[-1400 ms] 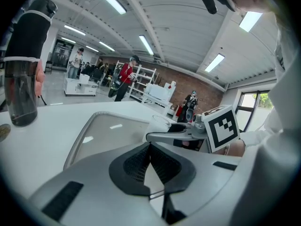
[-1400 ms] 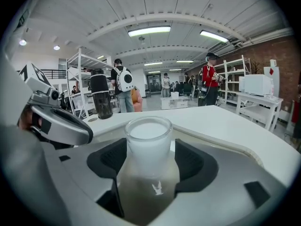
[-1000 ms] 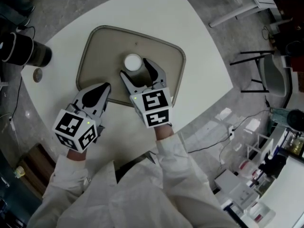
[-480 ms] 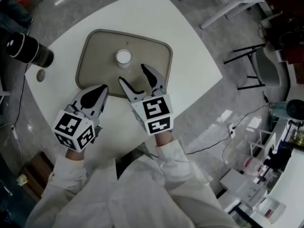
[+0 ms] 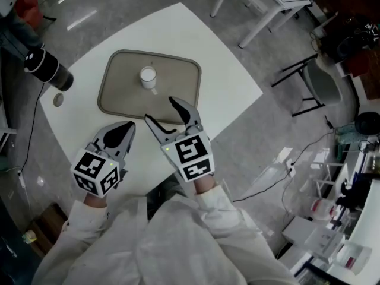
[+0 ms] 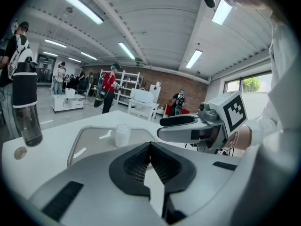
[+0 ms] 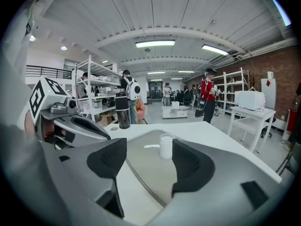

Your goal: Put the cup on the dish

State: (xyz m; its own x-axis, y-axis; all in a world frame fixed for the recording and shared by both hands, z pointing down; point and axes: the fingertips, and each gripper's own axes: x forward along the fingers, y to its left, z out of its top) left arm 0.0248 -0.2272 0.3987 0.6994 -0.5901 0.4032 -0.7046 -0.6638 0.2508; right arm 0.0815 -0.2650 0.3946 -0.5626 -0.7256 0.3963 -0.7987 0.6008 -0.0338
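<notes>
A small white cup (image 5: 148, 76) stands upright on the beige tray-like dish (image 5: 178, 82) on the white table. It also shows in the left gripper view as the cup (image 6: 122, 135) and in the right gripper view as the cup (image 7: 166, 146), on the dish (image 7: 146, 168). My right gripper (image 5: 165, 113) is open with nothing between its jaws, over the dish's near edge and well short of the cup. My left gripper (image 5: 126, 127) is shut on nothing, over bare table near the dish's near left corner.
A dark bottle (image 5: 47, 69) stands at the table's left edge with a small round cap (image 5: 57, 100) lying beside it. The table's edges (image 5: 237, 111) fall away to the floor on the right. People, shelves and white tables fill the room behind.
My right gripper has let go of the cup and drawn back toward me; the cup now stands alone on the dish. The left gripper has held its place.
</notes>
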